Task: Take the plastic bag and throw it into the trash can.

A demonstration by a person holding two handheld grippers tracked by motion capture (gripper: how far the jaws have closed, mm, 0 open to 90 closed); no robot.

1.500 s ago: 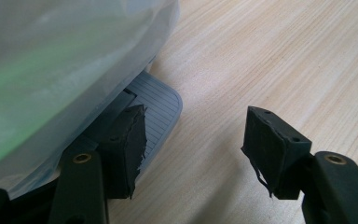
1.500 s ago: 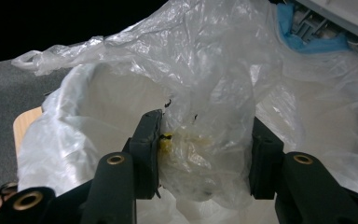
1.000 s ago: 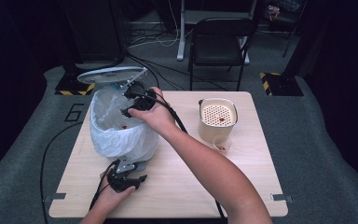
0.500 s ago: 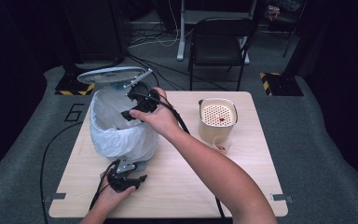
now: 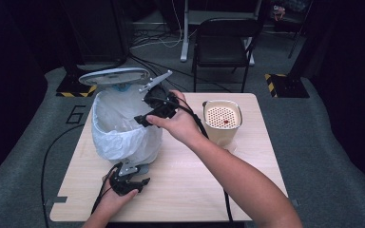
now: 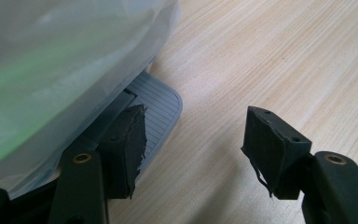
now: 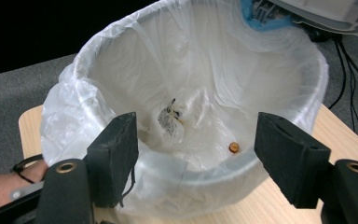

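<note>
While the left gripper (image 5: pixel 132 182) presses the bin's (image 5: pixel 123 135) pedal (image 6: pixel 156 109), likely propping the lid (image 5: pixel 114 76), its jaws are spread. Above the bin, the right gripper (image 7: pixel 196 154) hangs released; an orange bit (image 7: pixel 233 147) lies inside.

1. Bin (image 5: pixel 123 128) on table (image 5: pixel 247 190), left side; lid (image 5: pixel 114 76) raised behind it.
2. Pedal (image 6: pixel 156 109) at bin's near base; left gripper (image 5: pixel 126 183) on it.
3. Right gripper (image 5: pixel 154 107) over bin's right rim.
4. Container (image 5: pixel 222 121) right of bin.
5. Chair (image 5: pixel 223 42) behind table.
</note>
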